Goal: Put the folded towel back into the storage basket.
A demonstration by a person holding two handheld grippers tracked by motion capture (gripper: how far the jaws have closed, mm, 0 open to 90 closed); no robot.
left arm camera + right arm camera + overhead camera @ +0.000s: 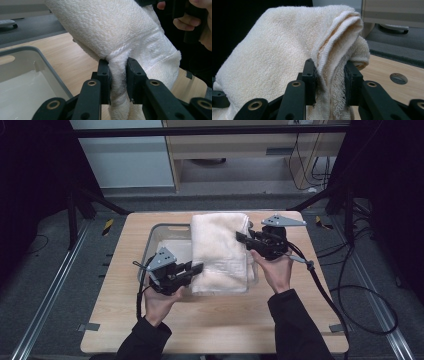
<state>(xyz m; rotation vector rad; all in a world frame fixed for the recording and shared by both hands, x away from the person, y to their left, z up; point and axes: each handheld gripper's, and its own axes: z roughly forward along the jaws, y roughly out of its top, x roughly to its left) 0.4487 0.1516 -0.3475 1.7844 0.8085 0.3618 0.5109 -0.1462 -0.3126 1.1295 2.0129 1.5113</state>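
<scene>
A folded cream towel hangs stretched between my two grippers over a clear plastic bin on the wooden table. My left gripper is shut on the towel's near left edge; in the left gripper view the towel is bunched between the jaws of the left gripper. My right gripper is shut on the towel's right edge. The right gripper view shows the towel with its folded layers pinched between the jaws of the right gripper.
The wooden table has free surface in front of the bin and at both sides. Black cables trail off the right side. A frame bar and cabinets stand beyond the far edge. A round hole marks the tabletop.
</scene>
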